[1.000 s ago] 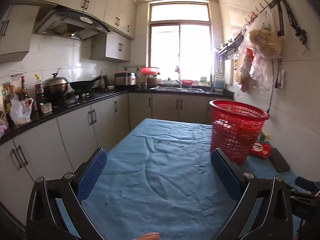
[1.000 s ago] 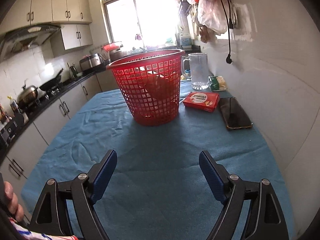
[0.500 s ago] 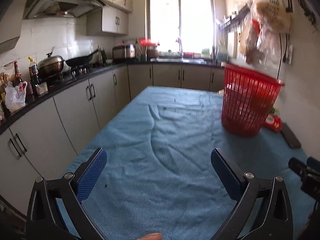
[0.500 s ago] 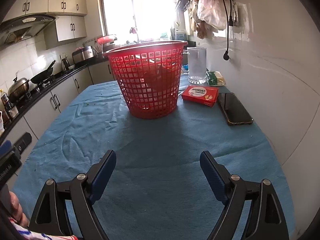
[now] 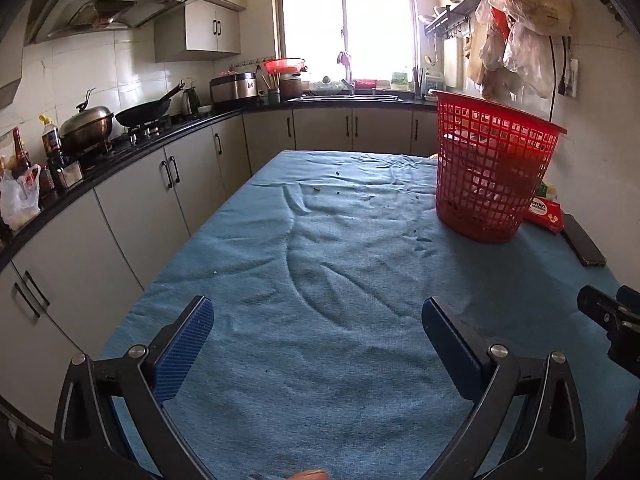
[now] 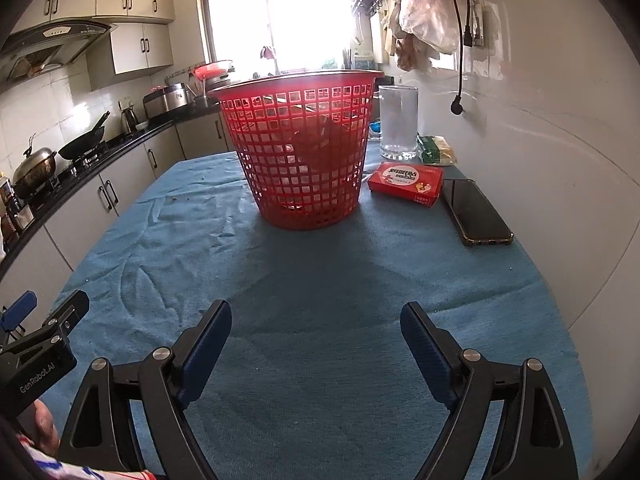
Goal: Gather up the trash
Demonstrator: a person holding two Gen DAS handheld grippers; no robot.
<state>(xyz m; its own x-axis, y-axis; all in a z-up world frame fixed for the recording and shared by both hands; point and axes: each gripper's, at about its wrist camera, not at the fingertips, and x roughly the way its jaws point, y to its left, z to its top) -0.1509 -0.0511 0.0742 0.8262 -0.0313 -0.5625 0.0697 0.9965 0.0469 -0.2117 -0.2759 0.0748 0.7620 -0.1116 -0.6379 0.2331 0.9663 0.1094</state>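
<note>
Black phone [image 6: 476,212] beside red box [image 6: 406,183], glass jug [image 6: 397,122] behind, wok [image 5: 150,111] on stove

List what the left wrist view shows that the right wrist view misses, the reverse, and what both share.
Only the left wrist view: the sink tap under the window, the bottles and the white bag on the counter.

Only the right wrist view: the glass jug and the green packet behind the basket.

Both: the red basket, the red box, the phone, the blue cloth, the wok, and both grippers, left and right, open and empty.
</note>
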